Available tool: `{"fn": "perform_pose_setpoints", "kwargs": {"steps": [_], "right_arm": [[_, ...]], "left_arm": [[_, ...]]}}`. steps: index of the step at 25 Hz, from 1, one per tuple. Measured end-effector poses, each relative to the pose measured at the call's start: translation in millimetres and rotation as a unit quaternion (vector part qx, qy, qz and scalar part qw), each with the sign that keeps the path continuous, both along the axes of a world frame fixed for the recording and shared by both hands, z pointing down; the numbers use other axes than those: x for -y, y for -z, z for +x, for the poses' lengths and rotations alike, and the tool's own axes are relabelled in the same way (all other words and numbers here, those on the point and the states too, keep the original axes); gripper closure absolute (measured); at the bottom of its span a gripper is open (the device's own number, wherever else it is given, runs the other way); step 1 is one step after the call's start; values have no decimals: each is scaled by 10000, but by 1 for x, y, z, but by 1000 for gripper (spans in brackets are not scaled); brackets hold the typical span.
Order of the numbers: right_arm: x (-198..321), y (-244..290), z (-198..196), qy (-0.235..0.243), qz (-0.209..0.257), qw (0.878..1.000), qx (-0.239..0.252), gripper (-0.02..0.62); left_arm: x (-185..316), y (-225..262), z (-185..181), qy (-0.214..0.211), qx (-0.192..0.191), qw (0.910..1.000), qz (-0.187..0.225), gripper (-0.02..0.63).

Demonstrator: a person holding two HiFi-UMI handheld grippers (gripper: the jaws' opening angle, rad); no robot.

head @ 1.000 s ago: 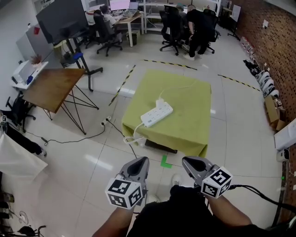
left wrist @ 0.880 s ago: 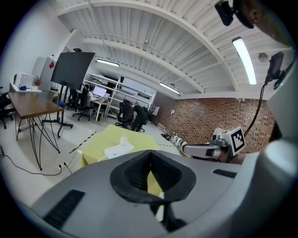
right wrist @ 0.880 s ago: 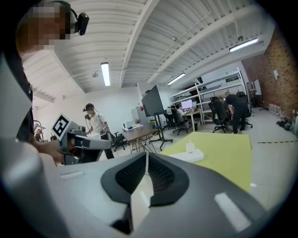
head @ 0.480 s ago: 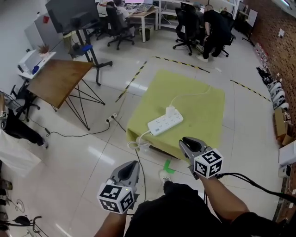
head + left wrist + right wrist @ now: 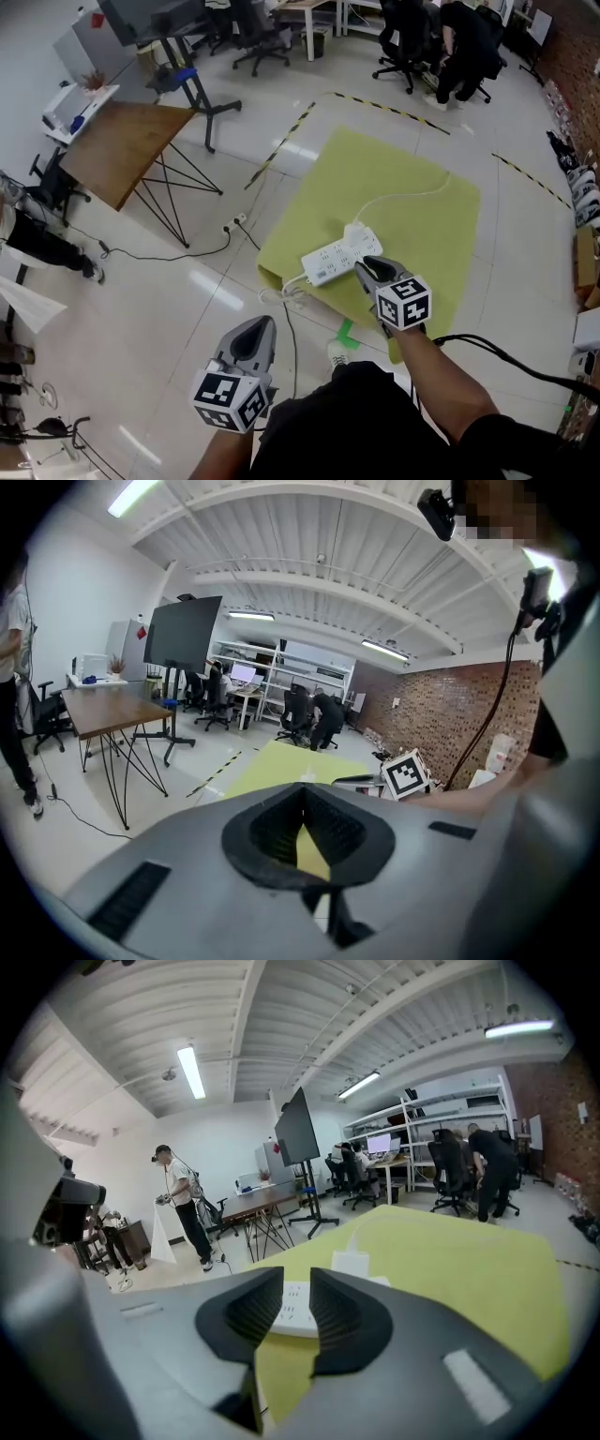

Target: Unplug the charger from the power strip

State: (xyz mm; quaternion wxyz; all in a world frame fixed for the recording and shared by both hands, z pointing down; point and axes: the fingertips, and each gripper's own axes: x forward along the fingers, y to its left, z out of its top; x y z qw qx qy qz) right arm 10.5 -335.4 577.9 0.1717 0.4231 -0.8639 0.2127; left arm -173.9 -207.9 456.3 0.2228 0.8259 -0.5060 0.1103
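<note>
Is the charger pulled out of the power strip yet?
Done: nothing yet; the white charger still sits plugged into the power strip on the yellow table. In hand: the right gripper is close by the strip, its fingers just opening, gripping nothing. Left: grip the charger and pull it out; the left gripper, shut, hangs short of the table.
</note>
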Motion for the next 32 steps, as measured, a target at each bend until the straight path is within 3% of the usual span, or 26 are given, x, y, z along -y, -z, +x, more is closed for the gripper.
{"fn": "perform_pose_setpoints", "kwargs": {"steps": [14, 20, 24, 32], "right_arm": [[94, -70, 4, -257, -641, 9975, -134, 275], [107, -79, -7, -181, -655, 9975, -184, 276], [114, -80, -7, -240, -689, 9970, -272, 338], [111, -71, -2, -385, -488, 9973, -400, 345]], "left_arm": [[48, -11, 6, 440, 184, 9985, -277, 600], [59, -14, 0, 564, 180, 9977, -317, 600], [65, -16, 0, 554, 165, 9978, -328, 600], [68, -14, 0, 432, 97, 9985, -308, 600]]}}
